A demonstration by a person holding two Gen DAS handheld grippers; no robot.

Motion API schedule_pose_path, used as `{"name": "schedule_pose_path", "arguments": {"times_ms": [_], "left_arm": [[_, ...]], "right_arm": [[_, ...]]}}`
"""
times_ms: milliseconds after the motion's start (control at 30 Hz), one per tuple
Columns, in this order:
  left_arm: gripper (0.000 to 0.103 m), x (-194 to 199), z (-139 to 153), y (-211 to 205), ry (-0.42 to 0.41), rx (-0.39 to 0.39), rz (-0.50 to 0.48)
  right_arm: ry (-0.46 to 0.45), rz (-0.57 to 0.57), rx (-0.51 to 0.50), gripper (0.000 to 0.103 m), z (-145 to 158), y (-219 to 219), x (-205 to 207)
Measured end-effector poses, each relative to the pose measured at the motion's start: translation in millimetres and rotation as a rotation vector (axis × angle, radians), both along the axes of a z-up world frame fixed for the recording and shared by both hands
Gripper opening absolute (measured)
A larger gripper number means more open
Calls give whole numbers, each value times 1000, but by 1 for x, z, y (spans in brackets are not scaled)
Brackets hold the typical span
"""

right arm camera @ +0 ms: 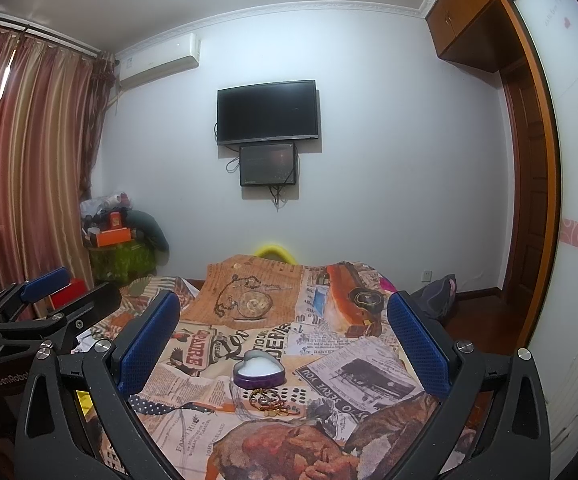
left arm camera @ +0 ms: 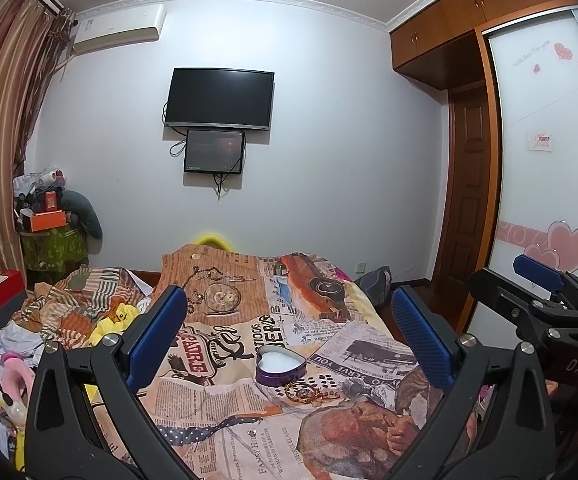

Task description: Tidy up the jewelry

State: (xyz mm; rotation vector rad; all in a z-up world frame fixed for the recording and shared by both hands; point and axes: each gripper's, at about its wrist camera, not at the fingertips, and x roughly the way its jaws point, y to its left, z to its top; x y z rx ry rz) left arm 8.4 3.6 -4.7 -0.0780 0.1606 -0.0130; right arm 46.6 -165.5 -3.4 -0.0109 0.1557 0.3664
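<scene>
A: On the bed, what was observed between the fingers of the left gripper point(left arm camera: 289, 328)?

B: A heart-shaped tin point(left arm camera: 280, 365) was seen lying open on the newspaper-print bedspread point(left arm camera: 225, 412), its white lining exposed and its wall purple. A small heap of jewelry point(left arm camera: 308, 393), made up of a gold chain and beaded pieces, was recorded just in front of the tin, on the near side. Whether the heap touched the tin wall could not be determined.

A: How were the jaws of that gripper set?

B: They were spread wide, with nothing held between the blue pads point(left arm camera: 157, 332). The gripper was held above the bedspread, and no contact with the tin or the jewelry was noted.

A: And the right gripper point(right arm camera: 285, 336)?

B: Its jaws were likewise spread apart and nothing was gripped. In its own view the tin point(right arm camera: 258, 368) and the jewelry point(right arm camera: 273, 402) were framed between its fingers. In the left wrist view the right gripper point(left arm camera: 545, 280) was seen at the right edge, beside the left one; in the right wrist view the left gripper point(right arm camera: 49, 284) was seen at the left edge.

A: What else was logged?

B: A television point(left arm camera: 220, 98) was mounted on the far wall, with a smaller screen point(left arm camera: 214, 151) directly beneath it. An air conditioner point(left arm camera: 119, 29) was fixed high near the striped curtain point(left arm camera: 1, 120). A wardrobe point(left arm camera: 549, 140) with heart decals was noted at the right.
</scene>
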Motion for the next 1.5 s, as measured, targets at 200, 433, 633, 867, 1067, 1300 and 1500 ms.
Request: {"name": "schedule_pose_path", "arguments": {"times_ms": [200, 433, 633, 867, 1067, 1300, 1500], "left_arm": [[103, 2, 0, -1, 2, -1, -2], [103, 1, -1, 0, 4, 0, -2], [103, 1, -2, -1, 4, -2, 0], [103, 1, -3, -1, 6, -7, -2], [103, 2, -5, 0, 10, -11, 0], [103, 3, -5, 0, 15, -12, -1], [103, 4, -6, 1, 18, -13, -3]], "right_arm": [[0, -1, 1, 103, 1, 0, -1], [2, -1, 0, 103, -2, -1, 3], [3, -1, 1, 103, -2, -1, 3], [4, -2, -1, 103, -2, -1, 3], [10, -3, 1, 103, -12, 3, 4], [11, -2, 1, 103, -12, 2, 5], [13, -1, 2, 103, -12, 3, 4]]}}
